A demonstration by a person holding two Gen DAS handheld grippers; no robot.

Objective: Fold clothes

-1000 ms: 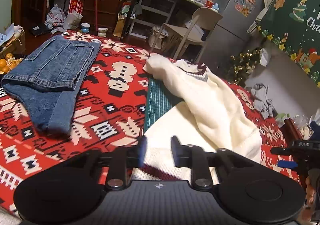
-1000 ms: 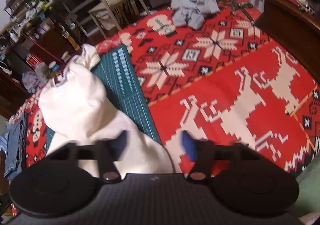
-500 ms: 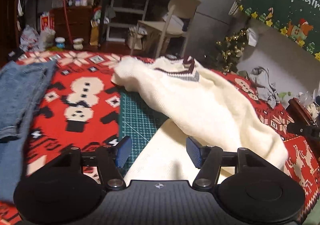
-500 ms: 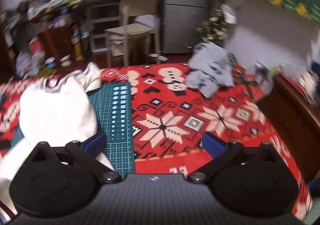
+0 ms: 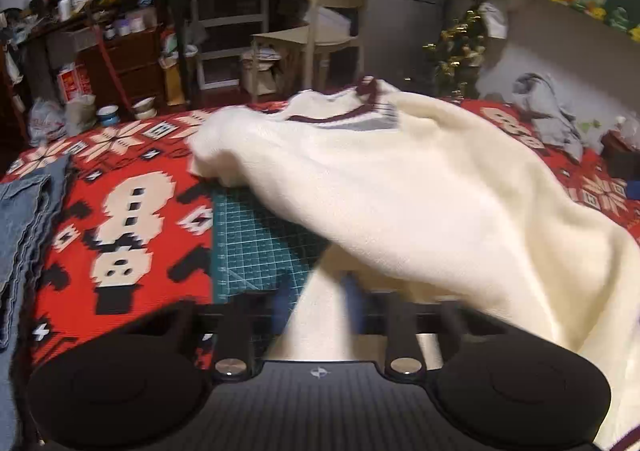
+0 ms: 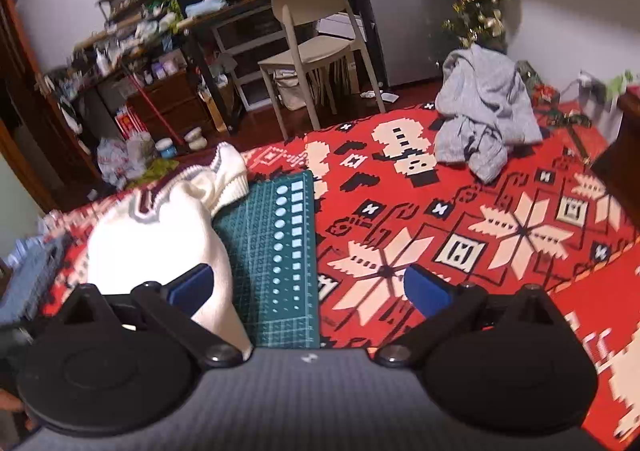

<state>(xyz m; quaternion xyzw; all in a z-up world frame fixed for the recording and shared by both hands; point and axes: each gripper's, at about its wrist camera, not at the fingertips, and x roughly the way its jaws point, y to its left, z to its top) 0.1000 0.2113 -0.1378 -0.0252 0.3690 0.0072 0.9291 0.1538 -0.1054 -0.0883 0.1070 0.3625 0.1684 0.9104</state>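
— What's the room like from where you stand?

— Cluttered. A red patterned blanket covers the surface I'm working on, with a green cutting mat laid over it.

— And your tongs?

— My left tongs are blurred; the blue pads look close together around a cream strip of the white sweater, but I cannot tell if they grip it. My right tongs are spread wide with nothing between them; the sweater lies beside the left pad.

— How would you fold it well?

— I judge the sweater is bunched and half lifted, so I'd flatten it over the mat first, then take an edge with each hand and bring it across evenly.

— Anything further off?

— Jeans lie at the left, a grey garment is heaped farther back on the blanket, then a chair. On the floor stand small bowls; I can't see what is in them.
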